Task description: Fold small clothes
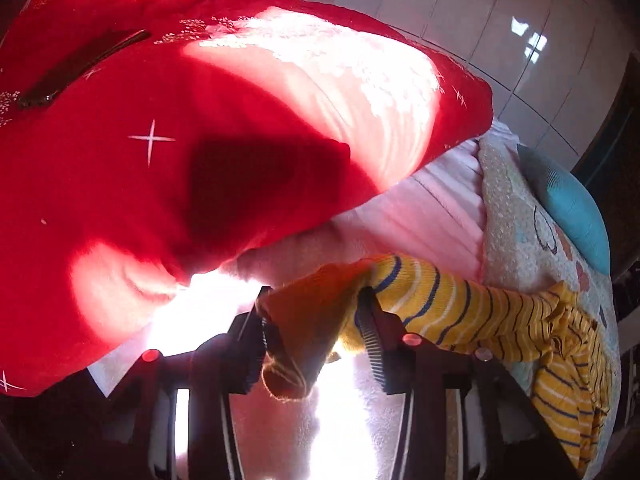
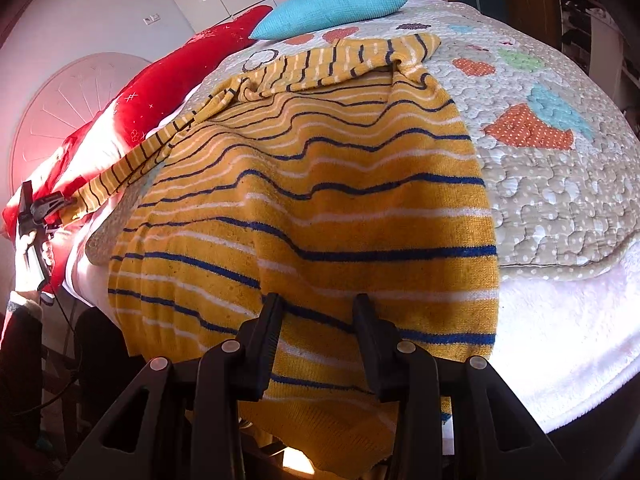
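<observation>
A yellow sweater (image 2: 320, 200) with blue and white stripes lies spread on a bed, its hem hanging over the near edge. My right gripper (image 2: 318, 300) hovers open just above the hem, with the fabric under its fingers and not pinched. One sleeve (image 2: 132, 164) stretches taut to the left, out to my left gripper (image 2: 44, 206). In the left wrist view the left gripper (image 1: 314, 300) is shut on the sleeve's cuff (image 1: 300, 332). The rest of that sleeve (image 1: 460, 304) runs off to the right. The other sleeve lies folded across the sweater's top.
A red pillow (image 1: 160, 160) fills the view just beyond the left gripper. A blue cushion (image 2: 328, 8) sits at the bed's far end on a patterned quilt (image 2: 540, 184). A pale fleece blanket (image 2: 560, 320) covers the near right edge. A hand (image 2: 28, 248) holds the left gripper.
</observation>
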`<state>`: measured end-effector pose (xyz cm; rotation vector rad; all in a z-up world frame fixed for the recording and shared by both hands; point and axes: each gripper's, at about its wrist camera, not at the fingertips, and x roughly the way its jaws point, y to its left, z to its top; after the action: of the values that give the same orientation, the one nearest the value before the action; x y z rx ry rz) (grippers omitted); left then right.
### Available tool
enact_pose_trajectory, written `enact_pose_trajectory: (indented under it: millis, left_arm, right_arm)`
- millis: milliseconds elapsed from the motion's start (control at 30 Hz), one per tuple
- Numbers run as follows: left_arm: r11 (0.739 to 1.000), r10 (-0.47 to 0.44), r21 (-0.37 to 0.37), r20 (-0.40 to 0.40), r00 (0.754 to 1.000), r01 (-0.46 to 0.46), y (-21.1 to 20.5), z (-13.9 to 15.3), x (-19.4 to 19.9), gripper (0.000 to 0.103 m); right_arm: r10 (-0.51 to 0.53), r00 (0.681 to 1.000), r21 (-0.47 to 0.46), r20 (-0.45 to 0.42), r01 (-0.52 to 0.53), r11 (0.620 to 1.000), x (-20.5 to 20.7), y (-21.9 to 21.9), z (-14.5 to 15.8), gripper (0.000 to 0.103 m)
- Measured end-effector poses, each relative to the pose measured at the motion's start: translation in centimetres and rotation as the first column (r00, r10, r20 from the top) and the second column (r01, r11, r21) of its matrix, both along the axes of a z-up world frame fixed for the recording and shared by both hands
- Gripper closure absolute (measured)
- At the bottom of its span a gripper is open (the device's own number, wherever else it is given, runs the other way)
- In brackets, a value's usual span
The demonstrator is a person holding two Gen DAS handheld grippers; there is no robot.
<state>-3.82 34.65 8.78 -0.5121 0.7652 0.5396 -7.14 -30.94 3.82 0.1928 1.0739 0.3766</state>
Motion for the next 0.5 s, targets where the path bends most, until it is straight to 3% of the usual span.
enact_pose_trajectory:
  millis: [33, 133, 267, 500]
  left_arm:
    - [1.0, 0.002, 0.001, 0.031, 1.0, -0.002, 0.3, 0.8, -0.3, 0.039]
    - [1.0, -0.019, -0.01, 0.099, 0.995, 0.02, 0.6, 2.3, -1.7, 0.027]
    - [0.999, -0.028, -0.032, 0.071, 0.997, 0.03, 0.7, 1.2, -3.4, 0.026]
    - [0.989, 0.017, -0.147, -0.015, 1.0, -0.019, 2.1, -4.5, -2.7, 0.026]
  right_arm:
    - [0.001, 1.0, 0.0, -0.001, -0.001, 1.0, 0.0, 0.1, -0.1, 0.061]
    - [0.009, 1.0, -0.001, 0.003, -0.009, 1.0, -0.1, 0.3, -0.1, 0.057]
    - [0.006, 1.0, 0.02, -0.003, -0.006, 1.0, 0.1, 0.2, -0.4, 0.055]
    - [0.017, 1.0, 0.0, -0.002, -0.017, 1.0, 0.3, 0.8, -0.4, 0.051]
